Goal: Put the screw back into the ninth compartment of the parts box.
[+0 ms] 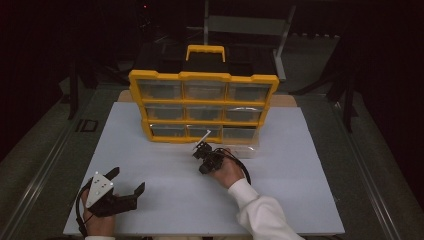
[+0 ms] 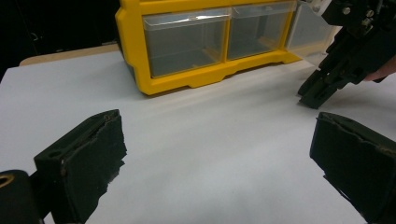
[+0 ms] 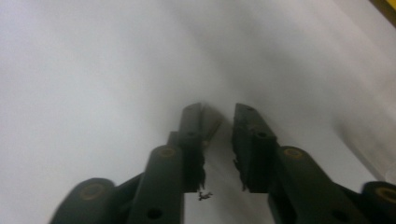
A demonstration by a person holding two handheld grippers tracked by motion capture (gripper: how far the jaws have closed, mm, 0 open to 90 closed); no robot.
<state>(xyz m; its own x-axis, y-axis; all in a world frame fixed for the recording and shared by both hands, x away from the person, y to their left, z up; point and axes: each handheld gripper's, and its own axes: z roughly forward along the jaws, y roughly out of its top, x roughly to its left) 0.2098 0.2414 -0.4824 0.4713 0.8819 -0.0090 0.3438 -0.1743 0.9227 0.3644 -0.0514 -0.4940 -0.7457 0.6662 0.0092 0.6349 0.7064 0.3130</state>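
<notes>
Drawers fill the yellow box [image 1: 202, 76] at the back of the white table [image 1: 150, 210]. One clear drawer [image 1: 243, 146] at the bottom right is out and sits in front of the box.

The right gripper [image 1: 204, 167] is just left of that drawer and points down, with its tips on or very near the table. In the right gripper view, its jaws [image 3: 218, 116] are almost together with a thin gap. Nothing is squeezed between them. A tiny dark speck [image 3: 204, 196] sits low by one jaw, too small to say what it is.

The left gripper [image 1: 127, 180] rests near the front edge, well apart from the box. Its jaws stand wide and hold nothing.

I think the step is work with the pulled-out drawer, and the right gripper is busy at the table beside it. Next it should lift a bit, spread its jaws, and move to the drawer's front wall. Clear plastic is slippery, so go slowly.
</notes>
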